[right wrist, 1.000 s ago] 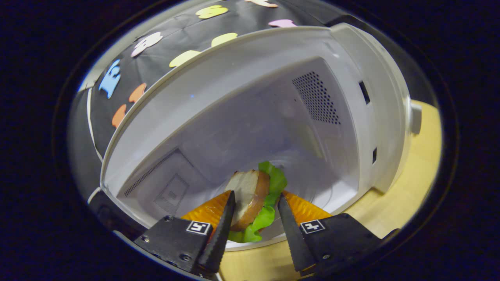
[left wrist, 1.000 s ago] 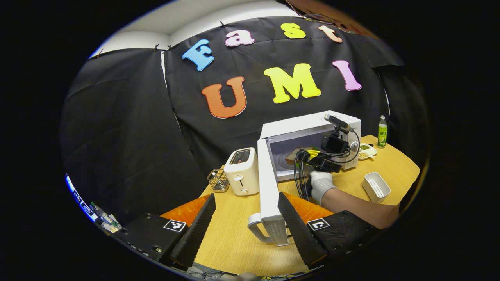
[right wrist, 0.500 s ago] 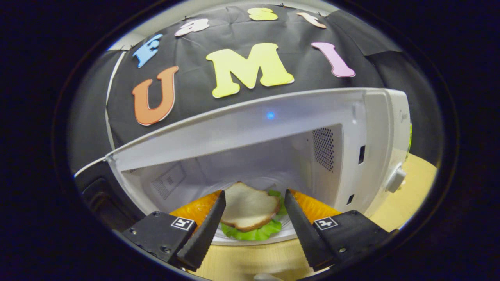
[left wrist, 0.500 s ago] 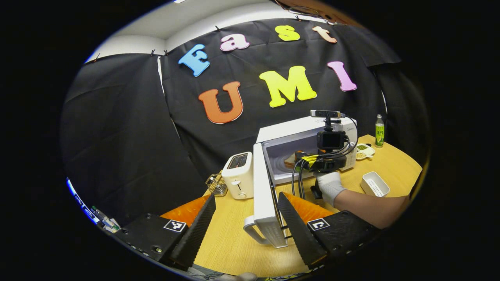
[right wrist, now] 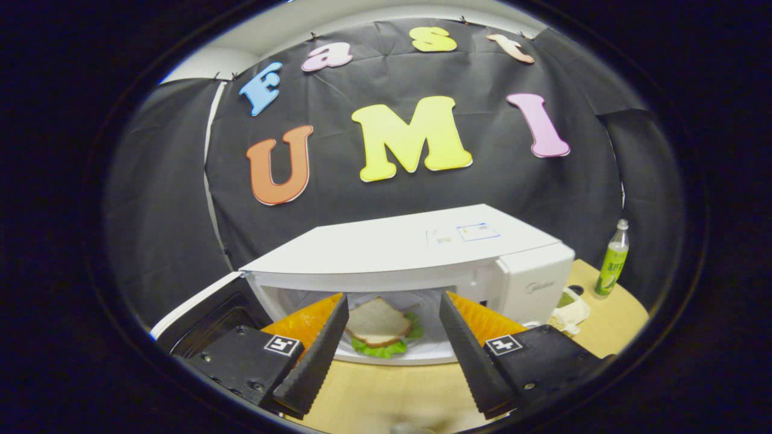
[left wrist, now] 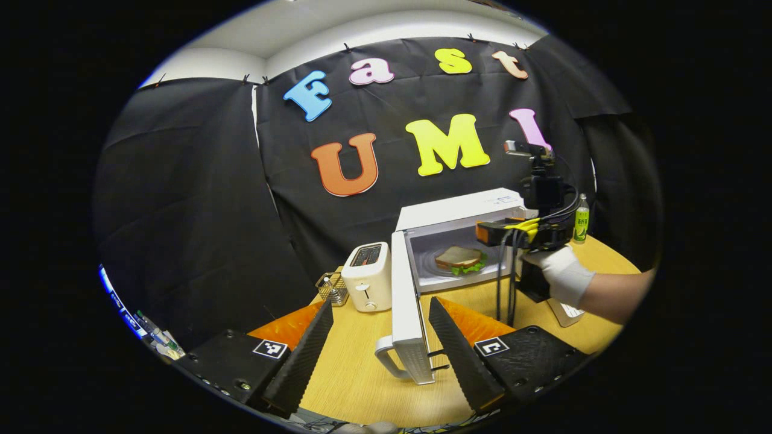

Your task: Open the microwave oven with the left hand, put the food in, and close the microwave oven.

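Sandwich (right wrist: 380, 328) lies flat inside the microwave (right wrist: 410, 256), just ahead of the right gripper (right wrist: 389, 346) and framed between its fingers, untouched. That gripper's jaws are spread wide, holding nothing. Bread top faces up, long axis roughly across the cavity, lettuce poking out toward the gripper. Left gripper (left wrist: 377, 349) gapes wide too, empty; door (left wrist: 404, 313) stands edge-on between its fingers, swung fully open, handle nearest. Toaster (left wrist: 368, 277) sits beyond, left of the door.
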Available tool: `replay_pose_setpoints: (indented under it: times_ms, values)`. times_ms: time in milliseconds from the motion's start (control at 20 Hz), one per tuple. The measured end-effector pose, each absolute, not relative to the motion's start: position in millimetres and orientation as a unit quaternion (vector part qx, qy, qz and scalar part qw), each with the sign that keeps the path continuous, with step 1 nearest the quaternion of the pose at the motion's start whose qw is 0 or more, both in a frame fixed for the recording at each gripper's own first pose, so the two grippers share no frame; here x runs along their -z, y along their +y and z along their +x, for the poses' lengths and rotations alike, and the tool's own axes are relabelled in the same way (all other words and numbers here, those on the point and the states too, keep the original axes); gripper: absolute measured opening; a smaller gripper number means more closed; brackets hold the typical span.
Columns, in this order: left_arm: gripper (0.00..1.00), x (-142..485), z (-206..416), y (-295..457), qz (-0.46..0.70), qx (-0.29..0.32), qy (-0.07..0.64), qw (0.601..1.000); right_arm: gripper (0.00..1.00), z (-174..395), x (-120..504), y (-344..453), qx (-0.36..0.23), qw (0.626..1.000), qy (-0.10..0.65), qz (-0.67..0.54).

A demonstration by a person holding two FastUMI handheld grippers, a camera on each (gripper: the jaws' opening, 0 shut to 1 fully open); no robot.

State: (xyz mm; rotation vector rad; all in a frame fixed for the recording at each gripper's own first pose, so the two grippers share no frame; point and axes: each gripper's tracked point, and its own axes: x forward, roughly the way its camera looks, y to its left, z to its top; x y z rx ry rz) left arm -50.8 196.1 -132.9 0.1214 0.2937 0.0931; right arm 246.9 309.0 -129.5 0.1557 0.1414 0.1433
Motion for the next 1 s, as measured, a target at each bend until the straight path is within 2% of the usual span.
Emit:
replay_pose_setpoints:
  times_ms: [50,100,150,200,400,900,950,1000]
  values:
    - [0.96,129,-50,196,0.058,-0.044,0.143,0.987,0.9,231,125,301,-0.082,0.991,0.078,0.073]
    - [0.96,123,-47,195,0.055,-0.042,0.135,0.988,0.9,214,122,287,-0.084,0.991,0.083,0.066]
    - [0.96,119,-44,194,0.051,-0.041,0.128,0.99,0.91,200,116,273,-0.085,0.991,0.083,0.059]
    - [0.96,115,-41,193,0.045,-0.039,0.124,0.99,0.98,187,108,260,-0.088,0.992,0.083,0.047]
    - [0.96,98,-27,181,0.031,-0.02,0.111,0.993,0.98,152,66,206,-0.088,0.994,0.071,0.009]
    - [0.96,44,-3,176,0.024,-0.012,0.051,0.998,0.99,68,-1,79,-0.011,0.999,0.042,-0.015]
    - [0.89,41,-3,178,0.023,-0.013,0.046,0.999,0.99,63,-3,72,-0.005,0.999,0.04,-0.011]
    - [0.96,39,-2,178,0.02,-0.012,0.043,0.999,0.98,58,3,65,0.0,0.999,0.04,-0.008]
